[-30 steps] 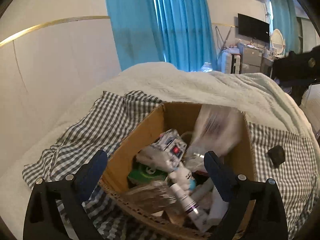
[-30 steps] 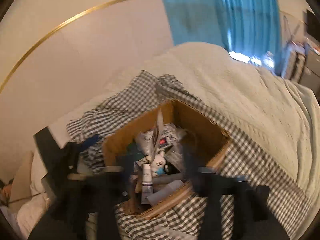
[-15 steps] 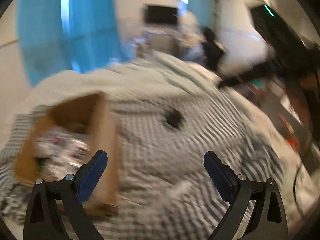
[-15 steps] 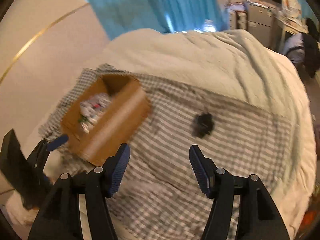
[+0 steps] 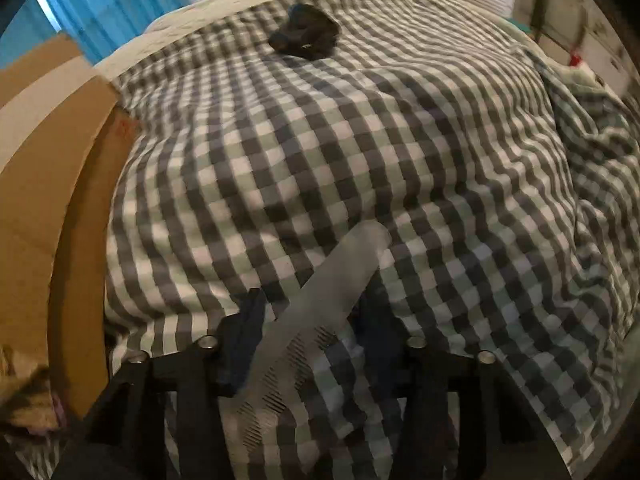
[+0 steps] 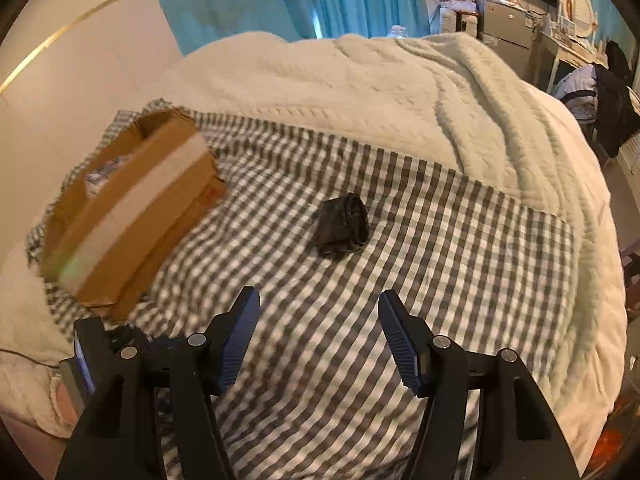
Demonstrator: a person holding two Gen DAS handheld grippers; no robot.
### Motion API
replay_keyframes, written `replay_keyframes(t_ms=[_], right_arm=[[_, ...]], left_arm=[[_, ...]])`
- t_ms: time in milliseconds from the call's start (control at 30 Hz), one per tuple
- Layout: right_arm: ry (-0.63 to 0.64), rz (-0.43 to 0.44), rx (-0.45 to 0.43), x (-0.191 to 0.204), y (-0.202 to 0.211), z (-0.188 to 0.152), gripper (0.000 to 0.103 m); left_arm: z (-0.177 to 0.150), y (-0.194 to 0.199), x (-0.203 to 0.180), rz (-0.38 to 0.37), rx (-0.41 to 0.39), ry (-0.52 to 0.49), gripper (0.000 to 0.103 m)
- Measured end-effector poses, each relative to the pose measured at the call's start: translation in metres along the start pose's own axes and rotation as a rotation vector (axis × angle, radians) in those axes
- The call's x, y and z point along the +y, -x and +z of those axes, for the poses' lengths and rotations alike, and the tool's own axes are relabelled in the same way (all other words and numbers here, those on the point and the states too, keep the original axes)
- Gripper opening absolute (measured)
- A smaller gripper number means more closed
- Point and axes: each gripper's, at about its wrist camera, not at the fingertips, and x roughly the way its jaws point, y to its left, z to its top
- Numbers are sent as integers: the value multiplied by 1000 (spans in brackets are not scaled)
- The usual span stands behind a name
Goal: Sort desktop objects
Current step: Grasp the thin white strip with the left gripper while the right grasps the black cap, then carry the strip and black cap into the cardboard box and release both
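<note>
Left gripper fingers are closing around a pale comb lying diagonally between them; right gripper fingers are standing apart, empty, black pouch ahead.

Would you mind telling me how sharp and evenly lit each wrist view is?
Left wrist view: dim and motion-smeared; the checked cloth streaks, and the translucent comb between the closing left hand-held gripper fingers is hazy. Right wrist view: brighter, the black roll fairly crisp, the cardboard box blurred; both views bulge from fisheye.
</note>
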Motion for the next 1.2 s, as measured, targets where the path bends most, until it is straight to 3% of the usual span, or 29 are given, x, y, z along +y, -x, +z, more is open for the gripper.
replay_keyframes(t_ms=[100,133,167,200,300,400,467,500,533,700,767,800,1033,1200], right_arm=[[7,25,29,-10,-38,11,62],[10,30,42,-12,-54,17,62],[13,32,44,-13,-63,21,62],[14,32,40,-13,-72,26,62],[4,12,38,-12,-98,42,78],[-3,2,78,-10,-125,52,78],[15,-47,127,-10,-142,50,68],[37,-70,155,-10,-149,47,46],[47,-80,161,-11,-151,43,43],[-1,-88,151,-23,-119,28,43],[2,-86,145,-21,-93,22,38],[9,-84,138,-17,-75,21,9],[52,-64,83,31,2,21,7],[35,72,16,77,52,40,7]], left_arm=[[14,14,5,-47,-36,-3,20],[20,19,10,-61,-54,13,20],[27,24,16,-72,-81,42,2],[36,29,26,-93,-104,86,3],[53,32,52,-137,-123,188,3],[63,26,66,-122,-124,242,3],[69,20,65,-128,-115,262,3],[70,19,67,-135,-113,267,3],[69,18,67,-136,-112,269,3],[62,36,70,-143,-129,288,3],[63,50,68,-147,-158,289,3],[64,62,68,-148,-185,291,3],[71,151,95,-102,-366,351,3],[61,215,135,10,-470,397,3]])
